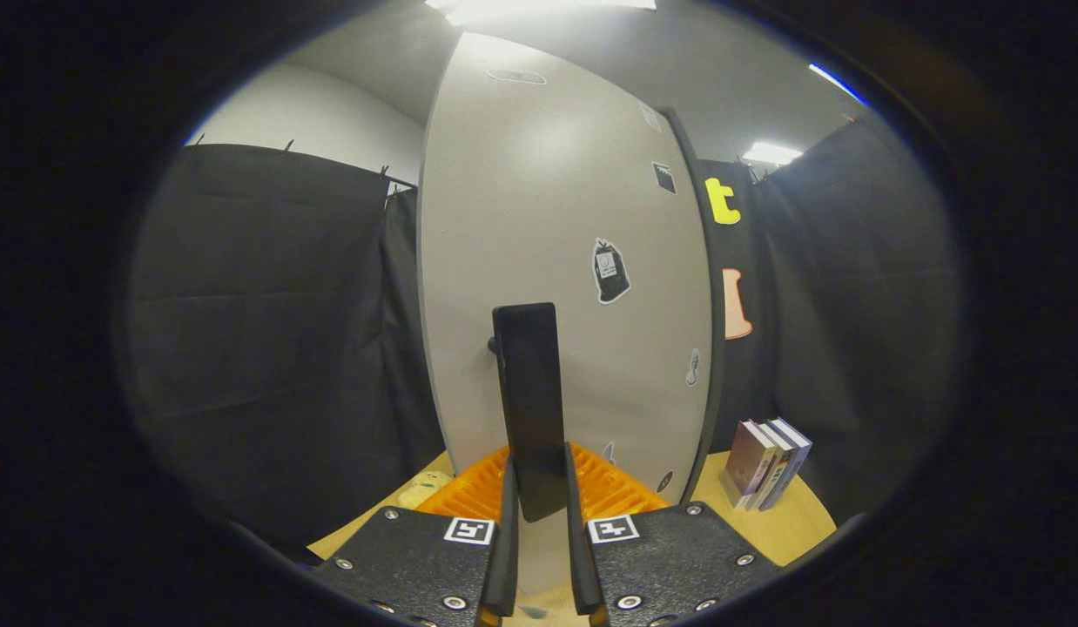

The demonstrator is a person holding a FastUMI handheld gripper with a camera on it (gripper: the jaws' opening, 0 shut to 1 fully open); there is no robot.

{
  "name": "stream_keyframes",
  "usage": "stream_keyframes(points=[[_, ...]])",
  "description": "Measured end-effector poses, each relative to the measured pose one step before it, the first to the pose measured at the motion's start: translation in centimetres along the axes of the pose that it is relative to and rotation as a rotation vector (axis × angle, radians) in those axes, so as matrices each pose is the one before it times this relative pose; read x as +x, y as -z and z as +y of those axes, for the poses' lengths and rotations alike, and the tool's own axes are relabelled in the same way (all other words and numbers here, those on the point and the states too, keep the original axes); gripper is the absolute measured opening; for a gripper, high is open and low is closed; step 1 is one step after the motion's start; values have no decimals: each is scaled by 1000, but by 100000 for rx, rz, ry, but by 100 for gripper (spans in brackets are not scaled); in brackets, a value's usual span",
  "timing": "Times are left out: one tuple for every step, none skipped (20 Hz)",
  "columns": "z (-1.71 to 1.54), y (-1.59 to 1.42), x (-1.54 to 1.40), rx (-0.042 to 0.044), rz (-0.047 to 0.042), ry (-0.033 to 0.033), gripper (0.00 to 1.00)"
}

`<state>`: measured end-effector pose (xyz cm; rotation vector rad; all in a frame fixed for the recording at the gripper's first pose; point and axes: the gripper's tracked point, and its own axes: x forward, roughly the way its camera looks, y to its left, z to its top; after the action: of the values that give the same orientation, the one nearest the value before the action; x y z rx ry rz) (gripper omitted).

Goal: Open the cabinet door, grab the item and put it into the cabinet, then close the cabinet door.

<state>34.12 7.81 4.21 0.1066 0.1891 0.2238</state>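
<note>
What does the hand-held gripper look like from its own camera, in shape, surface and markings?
The hand-held gripper shows two blocky, rough-textured black bodies, fixed with round silver screws. Each body carries a small square black-and-white marker near its inner corner. Two thin, flat fingers run forward from the bodies, side by side.

cabinet door stickers unreadable, handle base hidden

We are logging the gripper: two textured black plate bodies showing silver screws along their edges, each carrying a small square black-and-white marker tag near its inner corner; two slim upright fingers are rising between them.
</note>
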Motion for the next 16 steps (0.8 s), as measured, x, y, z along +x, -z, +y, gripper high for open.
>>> stream_keyframes(points=[[-84,-5,-203,346,-136,548,25],[-149,-24,-139,336,-9,506,25],[-143,39,-108,293,58,423,25],[-135,-31,-108,450,13,473,25],[-149,46,-67,520,-30,446,25],[-69,40,-47,575,72,381,25],[-143,-36,-129,698,-11,350,25],[-76,9,-96,488,-37,218,25],[-106,5,5,602,-263,367,23],[-80,0,-77,74,-176,303,22],[-172,-16,-106,29,-136,499,22],[-97,-24,-122,-337,-18,533,22],[-225,16,4,-122,-136,542,22],[-160,-20,-166,122,-122,576,22],[-81,-55,-128,328,-94,625,19],[-195,-14,-162,426,-125,748,19]])
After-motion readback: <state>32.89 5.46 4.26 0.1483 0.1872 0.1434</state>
